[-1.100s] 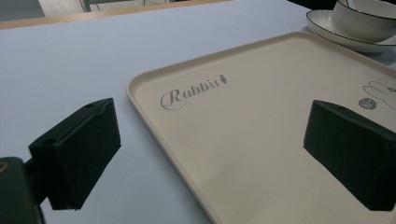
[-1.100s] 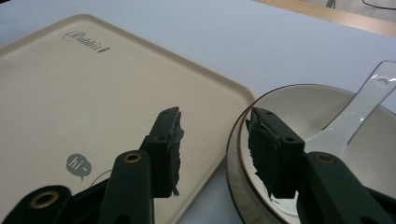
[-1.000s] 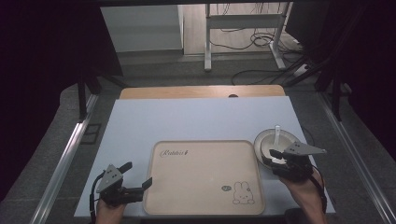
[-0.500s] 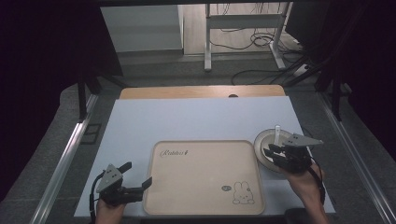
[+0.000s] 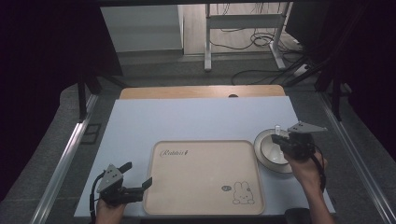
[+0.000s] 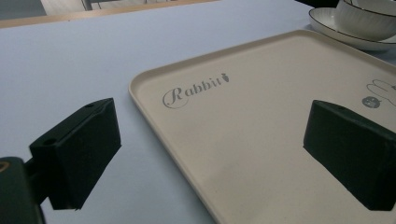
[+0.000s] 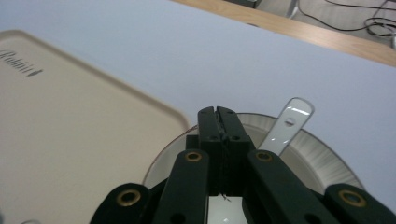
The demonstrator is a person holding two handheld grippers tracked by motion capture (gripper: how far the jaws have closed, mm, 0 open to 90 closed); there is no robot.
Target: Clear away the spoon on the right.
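A beige tray (image 5: 205,177) printed with "Rabbit" and a small rabbit drawing lies at the table's near middle. Right of it a white bowl (image 6: 359,18) sits on a ribbed plate (image 5: 264,150), and a white spoon handle (image 7: 289,123) rises from the bowl. My right gripper (image 5: 275,138) hovers over the bowl. Its jaws have just been closing and now stand pressed together (image 7: 218,112), and I see nothing between them. My left gripper (image 5: 137,174) rests open by the tray's near left corner, its jaws (image 6: 212,119) spread across the tray's edge (image 6: 140,102) without touching it.
The table has a pale blue top (image 5: 196,121) with a wooden strip (image 5: 201,91) along its far edge. Metal rails run down both sides. Behind the table are a desk frame (image 5: 243,28) and loose cables (image 5: 261,42) on the floor.
My right gripper has moved a little away from the person, over the bowl, and its jaws have come together. The left gripper has stayed put.
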